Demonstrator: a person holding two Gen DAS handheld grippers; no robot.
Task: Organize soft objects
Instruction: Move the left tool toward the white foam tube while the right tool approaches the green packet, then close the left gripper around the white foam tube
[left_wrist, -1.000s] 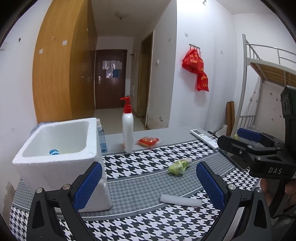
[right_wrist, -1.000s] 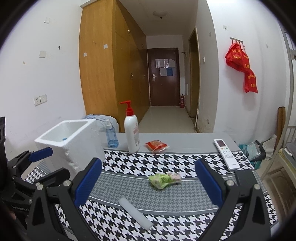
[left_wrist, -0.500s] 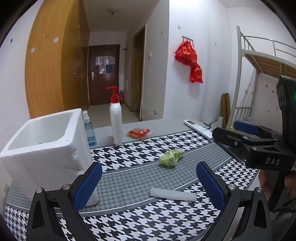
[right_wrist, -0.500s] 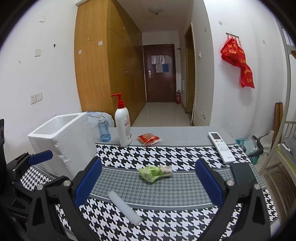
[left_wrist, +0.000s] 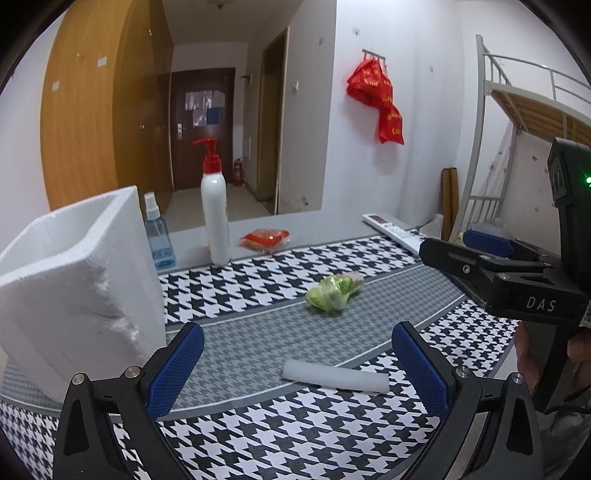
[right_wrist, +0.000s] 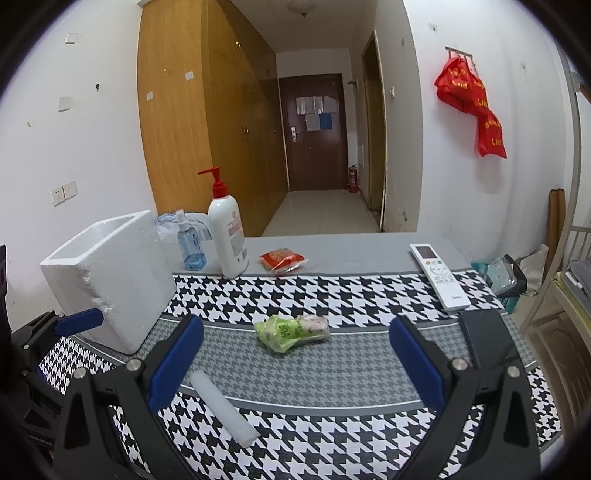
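Table (right_wrist: 332, 251): houndstooth cloth over a grey top. Foam box (right_wrist: 110, 280) stands upright at the left edge, open top. Pump bottle (right_wrist: 227, 236) and spray bottle (right_wrist: 190, 243) stand near the far edge, right of the box; red packet (right_wrist: 282, 260) lies beside them. Remote (right_wrist: 439, 277) lies toward the far right corner. Foam strip (right_wrist: 223, 410) lies flat near the front edge. Green packet (right_wrist: 291, 332) lies mid-table. Left claw (left_wrist: 295, 365) spread, empty, above the strip. Right claw (right_wrist: 295, 362) spread, empty, hovering near the green packet.
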